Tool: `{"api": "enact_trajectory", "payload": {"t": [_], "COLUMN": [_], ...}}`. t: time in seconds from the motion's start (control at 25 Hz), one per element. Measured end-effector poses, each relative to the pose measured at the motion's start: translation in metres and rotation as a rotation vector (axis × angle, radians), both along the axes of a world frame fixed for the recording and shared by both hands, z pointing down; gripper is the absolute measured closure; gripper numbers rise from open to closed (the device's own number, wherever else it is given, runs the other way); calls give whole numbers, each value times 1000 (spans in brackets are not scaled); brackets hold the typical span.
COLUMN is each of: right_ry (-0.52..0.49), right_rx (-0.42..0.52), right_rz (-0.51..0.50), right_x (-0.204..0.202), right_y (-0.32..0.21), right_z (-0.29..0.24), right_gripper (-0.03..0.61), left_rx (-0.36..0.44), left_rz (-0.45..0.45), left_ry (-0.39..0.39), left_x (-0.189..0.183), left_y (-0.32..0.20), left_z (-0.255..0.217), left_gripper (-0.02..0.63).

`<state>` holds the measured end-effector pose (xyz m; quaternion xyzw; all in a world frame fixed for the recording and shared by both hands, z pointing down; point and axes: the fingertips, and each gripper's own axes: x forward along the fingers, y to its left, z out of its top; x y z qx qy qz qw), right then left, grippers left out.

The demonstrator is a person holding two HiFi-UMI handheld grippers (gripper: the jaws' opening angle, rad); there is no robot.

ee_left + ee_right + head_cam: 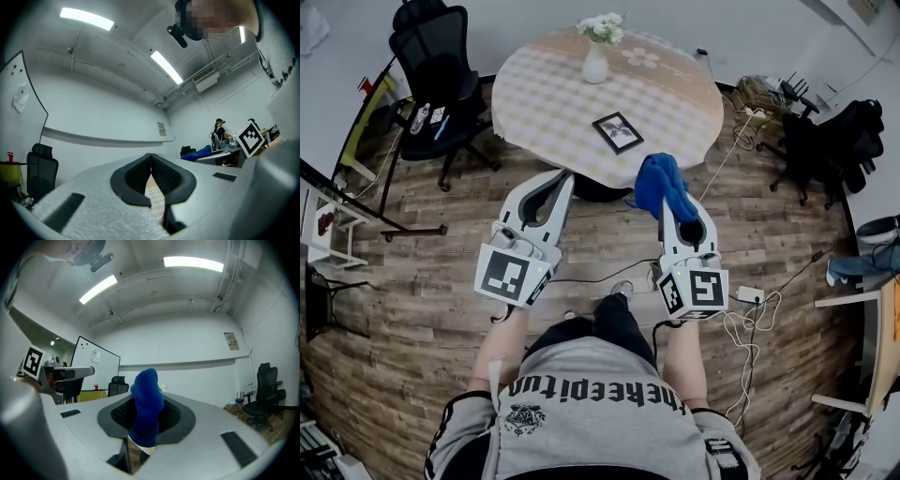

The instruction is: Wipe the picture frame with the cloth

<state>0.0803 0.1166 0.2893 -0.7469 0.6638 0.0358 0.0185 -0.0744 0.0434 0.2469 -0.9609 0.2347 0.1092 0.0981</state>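
The person stands at the near side of the round worktop (pixel 546 105) with a gripper in each hand. The right claw (pixel 677 208) is closed on the blue cloth (pixel 660 182). The cloth is pinched in the middle, and a bunch of it sticks up past the tips. The left claw (pixel 560 181) is closed too, tip against tip, and has nothing in it.

The picture frame (pixel 618 131) lies flat on the worktop, a little in from the near edge. It is in front of the white vase (pixel 596 62) (the one with small flowers in it). The cloth is near the frame but not touching it.

So the wiping does not look started. The step in hand seems to be bringing the cloth over to the frame.

Next, the right claw needs to go forward and a bit to the left, then dip down so the loose part of the cloth lands on the glass. The frame looks light and may slide when rubbed, so the rub should be soft. The left claw could hold one edge to keep it in place.

Both arms are bent at the elbow and held out in front of the body. Both grippers point ahead toward the worktop, side by side but apart.
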Motion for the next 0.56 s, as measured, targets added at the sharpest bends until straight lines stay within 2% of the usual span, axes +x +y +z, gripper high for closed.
{"api": "enact_trajectory", "payload": {"t": [0.56], "right_ry": [12], "right_rx": [-2], "right_rz": [11], "right_x": [-6], "right_y": [-7], "right_z": [-4], "right_gripper": [488], "left_rx": [-6], "left_rz": [6], "left_ry": [8], "left_x": [-6], "left_y": [-8], "left_z": [-3], "left_gripper": [597]}}
